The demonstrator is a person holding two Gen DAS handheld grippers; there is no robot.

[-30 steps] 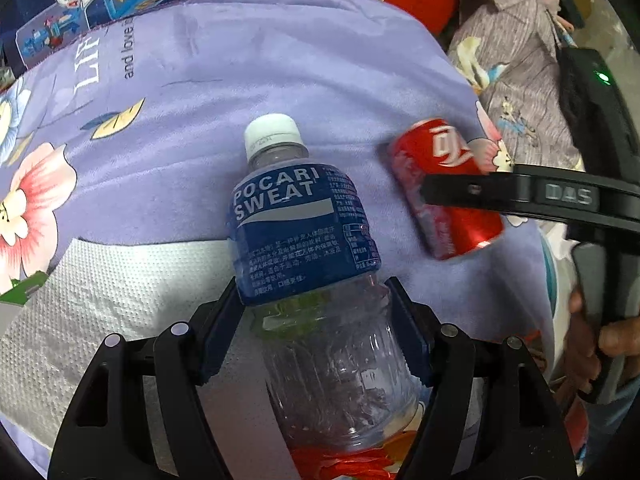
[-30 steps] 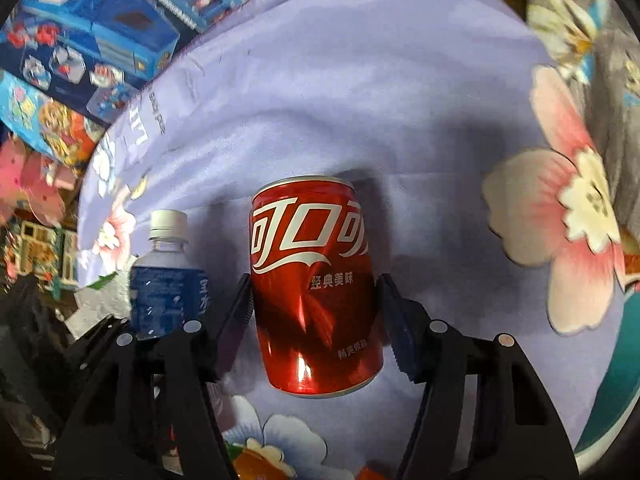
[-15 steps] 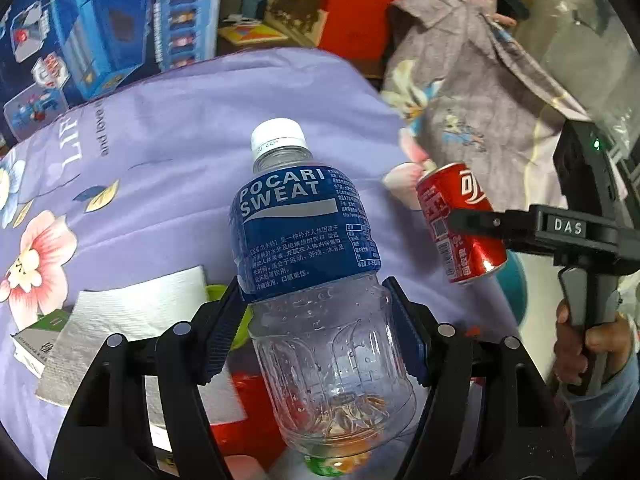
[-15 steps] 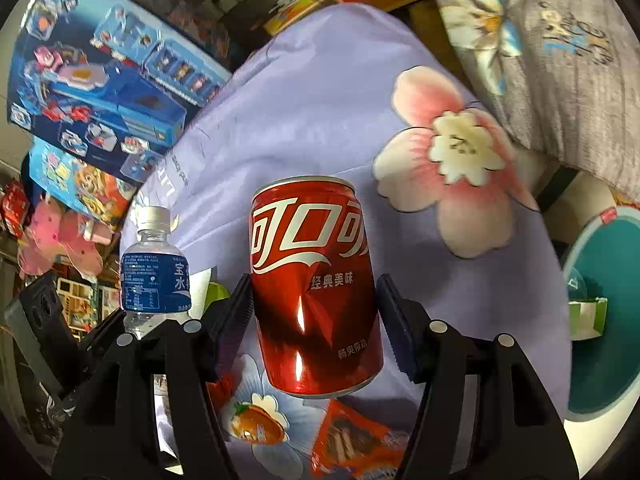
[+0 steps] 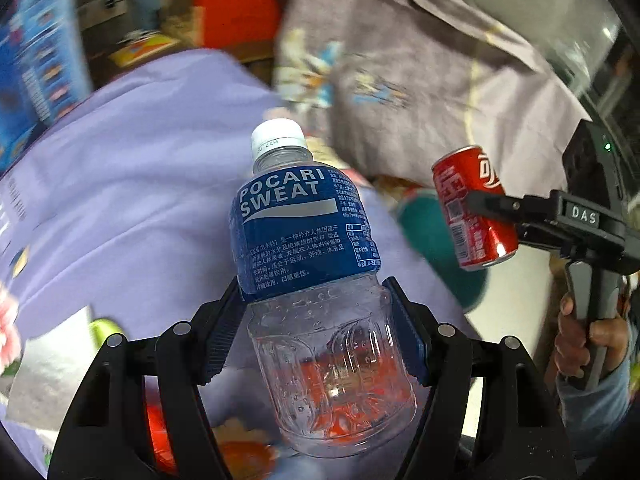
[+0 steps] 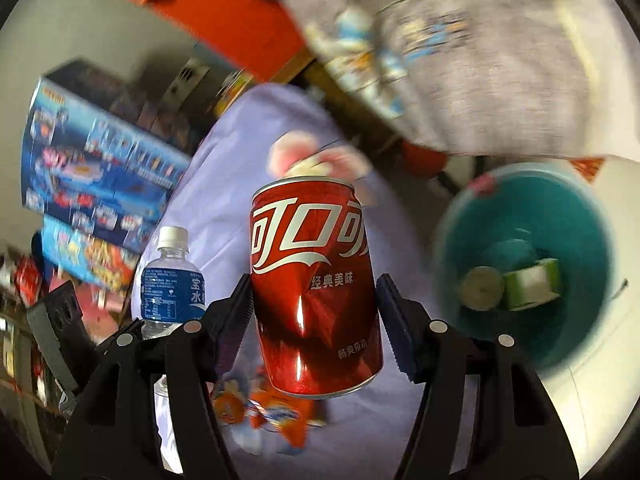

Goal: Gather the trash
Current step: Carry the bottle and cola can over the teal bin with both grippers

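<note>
Now we are in the carrying step: both pieces of trash are off the lavender flowered cloth (image 5: pixel 132 184) that covers the surface below, though whether that is a bed or a tabletop we cannot tell. Largest among what matters is the teal bin (image 6: pixel 592 236), standing on the pale floor beside that cloth; a green carton (image 6: pixel 530 290) and a round lid-like item already lie inside it. In the left wrist view only a slice of the bin shows, behind the bottle.

Our left tool (image 5: pixel 316 324) is clenched on the Pocari Sweat bottle (image 5: pixel 312 280), its blue pads pressing the clear, nearly empty body just under the label, white cap pointing away from us. Our right tool (image 6: pixel 316 320) grips the red Coca-Cola can (image 6: pixel 314 288) around its middle, upright between the pads, and a hand (image 5: pixel 584 340) holds that tool's handle at the right edge of the left view.

We judge the next move to be bringing each item over the bin's mouth; the can looks nearer to it. That calls for centring above the opening before releasing, one item after the other, so neither bounces off the rim onto the floor.
</note>
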